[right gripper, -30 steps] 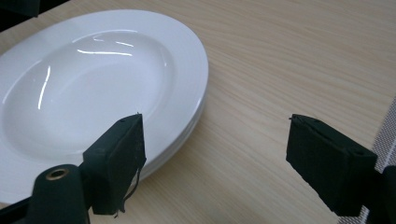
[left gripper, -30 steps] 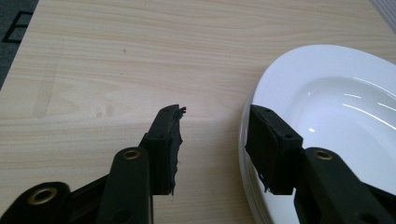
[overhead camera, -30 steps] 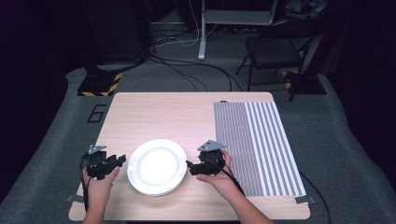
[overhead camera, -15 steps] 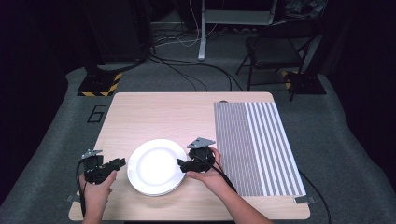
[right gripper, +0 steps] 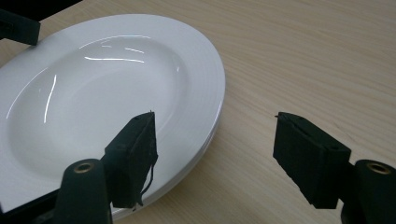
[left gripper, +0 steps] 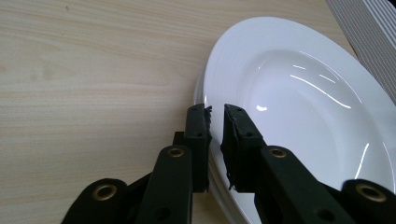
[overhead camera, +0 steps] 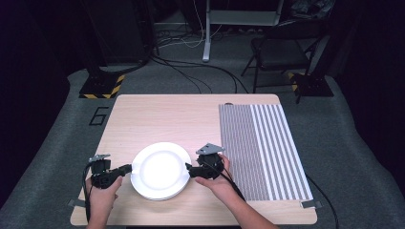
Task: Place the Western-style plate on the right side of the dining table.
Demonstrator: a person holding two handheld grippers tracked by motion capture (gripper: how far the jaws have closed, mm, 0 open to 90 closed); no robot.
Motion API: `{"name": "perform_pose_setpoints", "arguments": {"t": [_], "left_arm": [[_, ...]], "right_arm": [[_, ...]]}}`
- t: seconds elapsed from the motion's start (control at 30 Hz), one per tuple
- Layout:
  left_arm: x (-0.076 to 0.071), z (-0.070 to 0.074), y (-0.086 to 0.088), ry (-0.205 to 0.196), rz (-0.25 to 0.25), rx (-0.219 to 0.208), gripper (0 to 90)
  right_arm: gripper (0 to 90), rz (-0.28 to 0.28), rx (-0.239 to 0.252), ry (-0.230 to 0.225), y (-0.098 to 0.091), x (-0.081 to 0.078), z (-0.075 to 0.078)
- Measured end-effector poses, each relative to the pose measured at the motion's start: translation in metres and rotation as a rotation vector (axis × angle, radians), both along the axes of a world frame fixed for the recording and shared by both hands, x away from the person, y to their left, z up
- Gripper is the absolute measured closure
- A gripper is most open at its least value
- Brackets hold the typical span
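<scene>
The stack of white plates [overhead camera: 160, 170] is sitting near the person's edge of the wooden table [overhead camera: 167, 114], just left of the striped mat [overhead camera: 262, 148], with a gripper at each side. The left gripper [left gripper: 215, 122] is closing on the rim of the top plate: its jaws have just been closing and are now nearly together, the rim pinched between the pads. The right gripper [right gripper: 219, 149] is standing open over the opposite rim, one pad above the plate and the other out over bare wood; its jaws have just been closing too, but are not yet pressing on anything.

The main risk is lying in that imbalance. If the left side is lifting before the right has a hold, the top plate is likely tilting and sliding across the one below (glazed china is slick). The left pinch is also sitting at the very lip, so it could slip off. The right jaws, closing as aimed, may be straddling several rims rather than one.
</scene>
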State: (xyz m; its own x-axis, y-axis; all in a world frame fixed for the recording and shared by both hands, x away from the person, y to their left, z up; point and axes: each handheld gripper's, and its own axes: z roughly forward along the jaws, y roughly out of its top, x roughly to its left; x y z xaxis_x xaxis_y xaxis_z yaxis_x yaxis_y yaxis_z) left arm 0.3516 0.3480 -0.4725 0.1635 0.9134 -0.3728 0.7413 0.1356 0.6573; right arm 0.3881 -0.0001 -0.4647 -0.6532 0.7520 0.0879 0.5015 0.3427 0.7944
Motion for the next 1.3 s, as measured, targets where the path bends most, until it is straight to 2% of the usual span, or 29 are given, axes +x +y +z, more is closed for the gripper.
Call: {"name": "perform_pose_setpoints", "arguments": {"t": [0.23, 0.4, 0.57, 0.83, 0.9, 1.0, 1.13, 1.3], "left_arm": [[0.000, -0.001, -0.002, 0.006, 0.002, 0.006, 82.1], [0.000, -0.002, -0.002, 0.017, -0.004, 0.009, 82.4], [0.000, -0.003, -0.005, 0.006, -0.002, 0.024, 82.8], [-0.001, -0.003, -0.005, 0.004, -0.003, 0.019, 82.5], [-0.001, -0.004, -0.004, 0.004, -0.001, 0.015, 82.5], [-0.002, -0.004, -0.005, 0.006, 0.009, 0.004, 82.2], [-0.001, -0.005, -0.004, 0.005, -0.003, 0.008, 81.2], [-0.001, -0.005, -0.006, 0.013, -0.013, 0.002, 80.5]], "right_arm": [[29.1, 0.003, 0.014, 0.019, -0.001, 0.001, -0.004], [32.7, -0.005, 0.051, 0.060, -0.002, 0.003, -0.006], [36.3, 0.013, 0.078, 0.090, 0.001, 0.003, -0.009], [39.4, 0.032, 0.083, 0.133, 0.005, 0.003, -0.017], [40.8, 0.046, 0.089, 0.168, 0.009, 0.003, -0.022], [41.8, 0.065, 0.098, 0.184, 0.012, 0.001, -0.023], [42.8, 0.056, 0.106, 0.194, 0.012, 0.001, -0.023], [43.5, 0.032, 0.150, 0.231, 0.008, 0.001, -0.020]]}}
